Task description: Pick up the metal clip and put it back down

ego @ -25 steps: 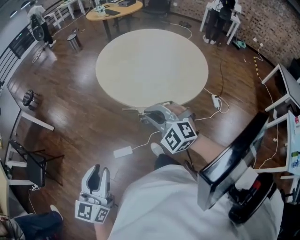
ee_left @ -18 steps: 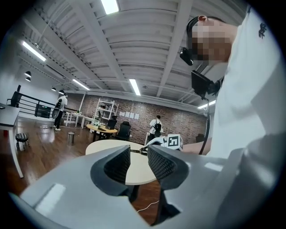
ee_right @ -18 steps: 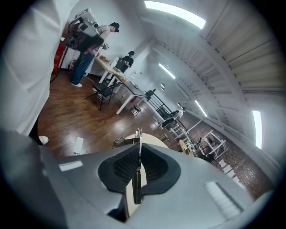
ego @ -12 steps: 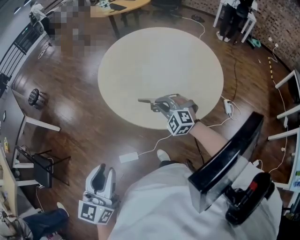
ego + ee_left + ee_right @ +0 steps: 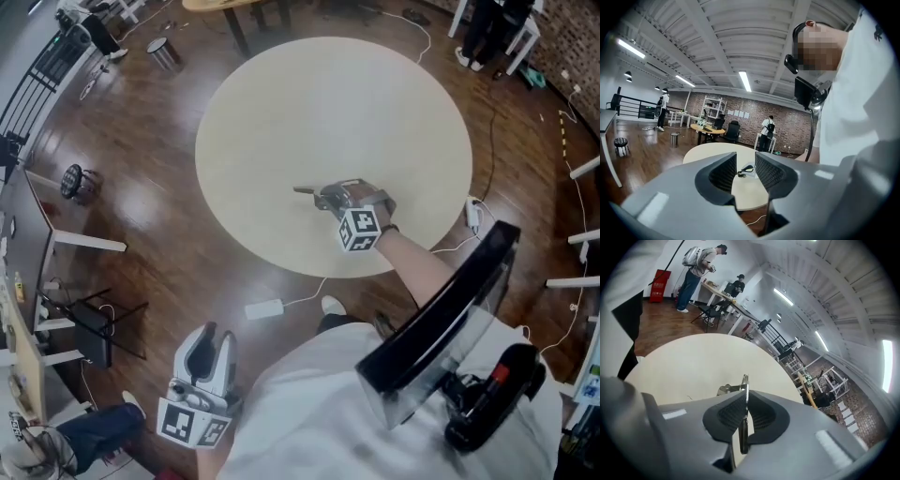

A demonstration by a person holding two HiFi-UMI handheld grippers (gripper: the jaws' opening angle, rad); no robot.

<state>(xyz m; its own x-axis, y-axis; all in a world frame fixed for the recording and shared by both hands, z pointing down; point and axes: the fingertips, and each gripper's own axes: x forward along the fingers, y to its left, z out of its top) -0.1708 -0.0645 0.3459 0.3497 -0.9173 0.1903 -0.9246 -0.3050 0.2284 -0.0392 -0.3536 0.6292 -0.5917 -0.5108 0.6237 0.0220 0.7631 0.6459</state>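
Metal clip (image 5: 745, 382) sits pinched in the right claw (image 5: 327, 198), whose jaws are pressed together on the clip's thin wire handle, with the rest of the clip poking out past the tips. In the head view it points away from the claw toward the left edge of the round tabletop (image 5: 281, 103).

A second ago the right claw hung at the near edge of the tabletop, with the clip partly out over the floor (image 5: 159, 216). Half a second later it was just inside that edge. Now it is well in over the surface, between the near edge and the centre. The grip has not changed across these frames. I judge the pick-up done and the carry bringing the clip to a spot for setting it down. Whether the clip already touches the tabletop cannot be told, and it has not been released.

The left claw (image 5: 202, 348) has stayed low beside the person, off the tabletop and over the floor, its jaws apart with nothing between them.
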